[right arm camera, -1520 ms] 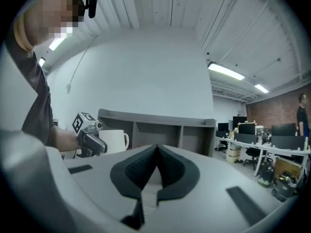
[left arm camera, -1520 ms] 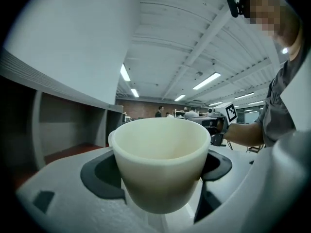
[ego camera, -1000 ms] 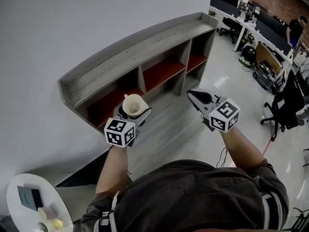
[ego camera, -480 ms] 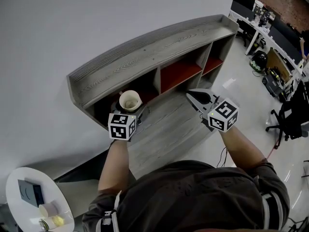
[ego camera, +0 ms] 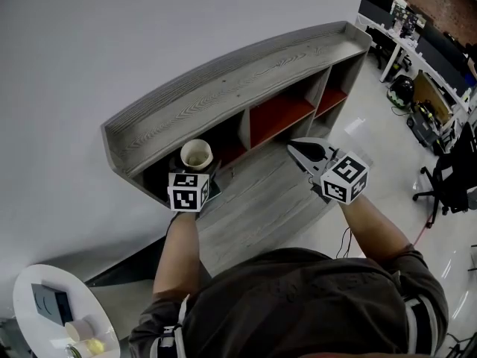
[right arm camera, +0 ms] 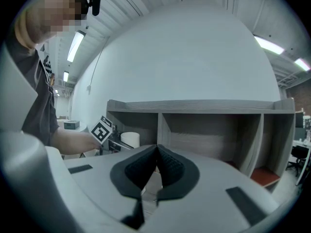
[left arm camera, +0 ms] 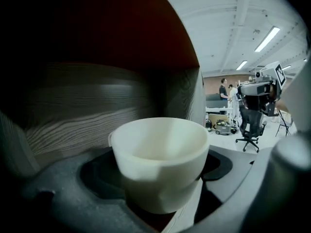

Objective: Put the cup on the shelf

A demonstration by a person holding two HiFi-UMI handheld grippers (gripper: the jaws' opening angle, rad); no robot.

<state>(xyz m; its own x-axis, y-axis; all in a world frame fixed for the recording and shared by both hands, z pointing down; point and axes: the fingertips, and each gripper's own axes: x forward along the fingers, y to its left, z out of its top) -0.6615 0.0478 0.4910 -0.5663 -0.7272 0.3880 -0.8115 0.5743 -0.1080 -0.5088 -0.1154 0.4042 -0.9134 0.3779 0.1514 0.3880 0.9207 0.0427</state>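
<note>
A cream-white cup [ego camera: 195, 154] sits upright in my left gripper [ego camera: 192, 171], whose jaws are shut on it. In the left gripper view the cup [left arm camera: 158, 159] fills the middle, inside the mouth of the leftmost compartment of the grey wooden shelf [left arm camera: 73, 110]. The shelf [ego camera: 223, 88] stands against a white wall, with red-floored compartments. My right gripper [ego camera: 304, 154] hovers in front of the middle of the shelf, jaws shut on nothing. In the right gripper view the cup [right arm camera: 130, 139] shows small at the left, by the shelf [right arm camera: 204, 106].
A round white side table [ego camera: 37, 304] with small items stands at the lower left. Office chairs [ego camera: 451, 166] and desks [ego camera: 417, 28] fill the right side. A grey wood floor panel [ego camera: 253, 200] lies in front of the shelf.
My left gripper has carried the cup forward and left, up to the opening of the shelf's leftmost compartment. The right gripper has hardly moved.
</note>
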